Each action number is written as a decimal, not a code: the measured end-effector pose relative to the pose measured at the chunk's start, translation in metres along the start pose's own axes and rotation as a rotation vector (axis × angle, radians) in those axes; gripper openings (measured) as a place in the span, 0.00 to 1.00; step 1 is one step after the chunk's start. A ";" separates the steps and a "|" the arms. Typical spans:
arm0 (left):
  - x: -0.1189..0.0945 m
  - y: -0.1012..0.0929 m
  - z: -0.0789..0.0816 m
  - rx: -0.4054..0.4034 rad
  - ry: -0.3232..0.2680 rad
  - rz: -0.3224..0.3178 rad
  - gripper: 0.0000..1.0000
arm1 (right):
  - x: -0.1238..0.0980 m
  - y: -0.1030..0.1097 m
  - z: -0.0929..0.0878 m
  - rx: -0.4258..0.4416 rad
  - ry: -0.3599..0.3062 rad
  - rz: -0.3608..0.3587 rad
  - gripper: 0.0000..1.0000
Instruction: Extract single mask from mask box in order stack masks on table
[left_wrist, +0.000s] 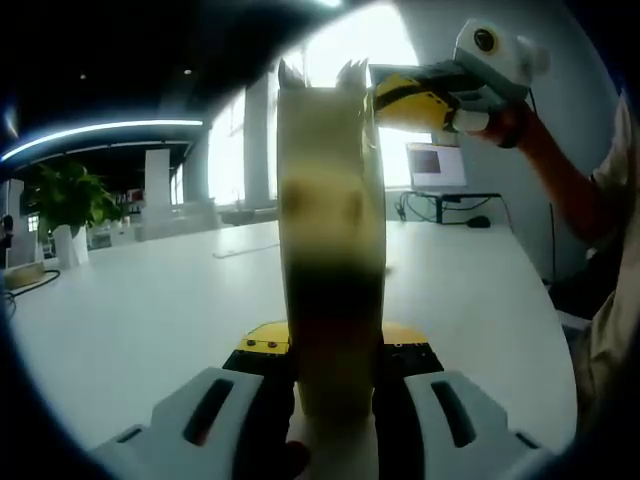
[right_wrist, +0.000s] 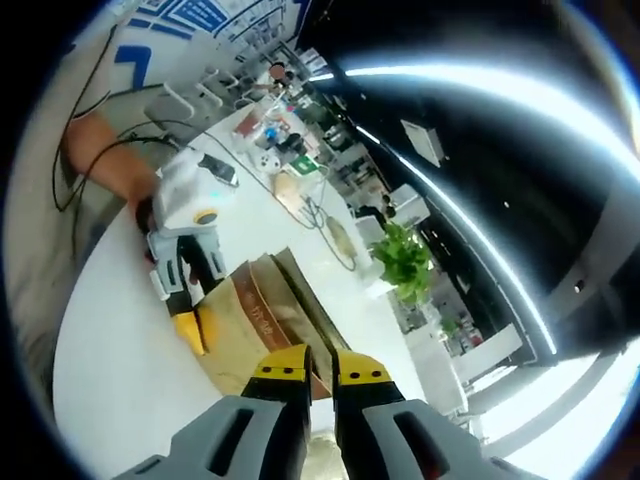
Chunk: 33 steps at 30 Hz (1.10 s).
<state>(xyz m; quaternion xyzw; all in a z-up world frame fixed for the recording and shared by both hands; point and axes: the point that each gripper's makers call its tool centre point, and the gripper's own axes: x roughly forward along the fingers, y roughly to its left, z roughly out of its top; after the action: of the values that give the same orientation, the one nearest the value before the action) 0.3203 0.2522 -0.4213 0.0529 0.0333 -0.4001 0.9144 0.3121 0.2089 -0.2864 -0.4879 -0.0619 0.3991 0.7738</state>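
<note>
Tan cardboard mask box (left_wrist: 330, 260) upright, clamped in left gripper (left_wrist: 333, 400); right gripper (right_wrist: 320, 375) nearly closed.

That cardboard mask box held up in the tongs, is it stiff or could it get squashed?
The mask box probably stays fairly stiff, since it stands upright while pinched at one end by the left tongs. It is likely light, being held clear of the table. Its torn top edge suggests thin card that could crush.
</note>
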 end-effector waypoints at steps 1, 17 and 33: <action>0.000 0.000 0.000 0.000 0.000 0.000 0.20 | 0.001 0.000 0.000 -0.006 0.002 0.002 0.04; 0.000 -0.001 0.000 -0.001 0.000 -0.002 0.20 | 0.013 0.006 0.002 -0.039 0.035 0.074 0.05; 0.001 -0.001 0.000 -0.003 0.001 -0.001 0.20 | 0.017 0.010 0.006 -0.171 0.157 0.267 0.00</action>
<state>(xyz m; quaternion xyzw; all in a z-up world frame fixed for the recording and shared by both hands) 0.3204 0.2512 -0.4216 0.0515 0.0342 -0.4006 0.9141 0.3151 0.2262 -0.2961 -0.5855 0.0302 0.4523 0.6721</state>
